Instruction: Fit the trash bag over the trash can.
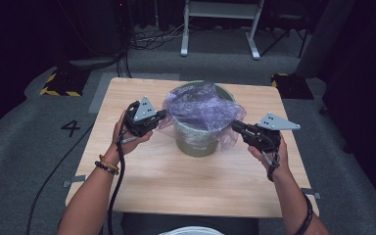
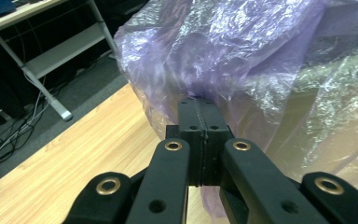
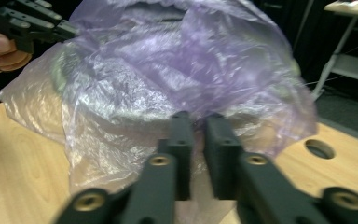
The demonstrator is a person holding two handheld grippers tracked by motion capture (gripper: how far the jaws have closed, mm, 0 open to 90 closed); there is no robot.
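Purple plastic bag [image 1: 203, 110] sits draped in and over the green bin [image 1: 196, 142], mid-table [image 1: 142, 181], its film bunched above the rim and spilling down both sides of the bin.

Left gripper [image 1: 160, 116] is at the bin's left side, jaws pressed tight together w/ the bag's edge pinched between them. In the left gripper view [image 2: 200, 109] the two black pads meet flush and the purple film runs straight out from their tips, stretched up and away.

Right gripper [image 1: 236, 126] is at the bin's right side, tips in the film hanging off the rim there. In the right gripper view [image 3: 198, 119] the frame is motion-blurred; jaws stand nearly together, a thin slot left between them, film bunched at the tips. Reads as a pinch on the bag.

Both hands level w/ the bin's upper half, one each side, bag spanning between them. Round hole [image 3: 319, 148] in the tabletop just right of the bin in the right gripper view.
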